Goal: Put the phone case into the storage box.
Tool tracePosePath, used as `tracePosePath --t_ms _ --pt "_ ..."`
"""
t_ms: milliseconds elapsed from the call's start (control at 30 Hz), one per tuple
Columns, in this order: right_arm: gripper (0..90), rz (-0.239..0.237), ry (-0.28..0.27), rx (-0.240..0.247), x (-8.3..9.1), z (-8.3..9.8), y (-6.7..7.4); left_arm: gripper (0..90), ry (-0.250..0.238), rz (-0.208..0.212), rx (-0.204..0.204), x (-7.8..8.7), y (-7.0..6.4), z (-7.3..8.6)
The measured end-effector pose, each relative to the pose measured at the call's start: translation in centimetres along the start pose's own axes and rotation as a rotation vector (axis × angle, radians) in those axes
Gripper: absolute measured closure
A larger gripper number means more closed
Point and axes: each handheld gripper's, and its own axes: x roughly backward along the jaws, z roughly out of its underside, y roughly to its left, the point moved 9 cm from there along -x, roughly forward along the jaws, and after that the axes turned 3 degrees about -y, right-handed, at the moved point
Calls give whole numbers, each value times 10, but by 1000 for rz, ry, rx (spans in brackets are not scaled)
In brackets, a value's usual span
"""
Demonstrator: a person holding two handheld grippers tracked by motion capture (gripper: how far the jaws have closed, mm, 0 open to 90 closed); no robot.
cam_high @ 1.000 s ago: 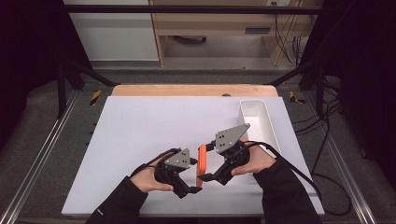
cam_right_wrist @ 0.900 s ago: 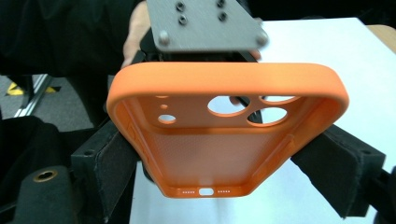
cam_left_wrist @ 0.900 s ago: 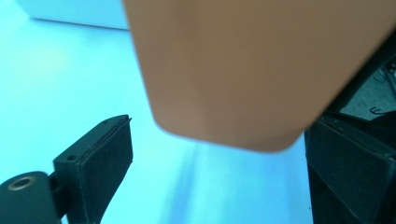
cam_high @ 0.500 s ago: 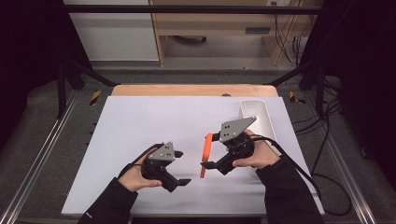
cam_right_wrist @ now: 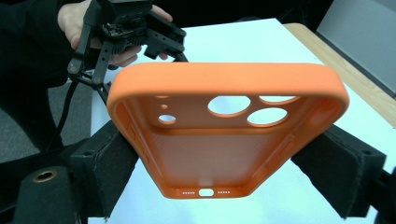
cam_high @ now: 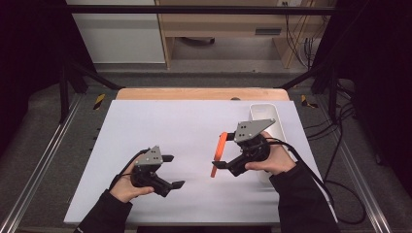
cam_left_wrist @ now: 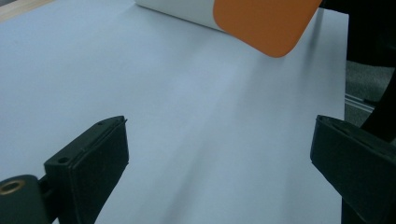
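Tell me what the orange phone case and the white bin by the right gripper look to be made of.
Orange phone case: likely soft silicone or rubbery plastic, matte, with rounded edges and a finely textured inner face. White rectangular bin: probably hard plastic, smooth with thin straight walls; too small to be sure.

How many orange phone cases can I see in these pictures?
1. The orange phone case is held between the jaws of the right gripper, above the white table, left of the white bin. Others could be inside that bin.
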Motion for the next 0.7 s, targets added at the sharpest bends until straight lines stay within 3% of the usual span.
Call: tracePosePath --t_ms 333,700 --pt "159 77 -22 -26 7 -2 -10 17 -73 -110 85 26 22 8" --pt "159 178 -36 -66 11 -4 -18 5 -109 -231 131 47 41 20"
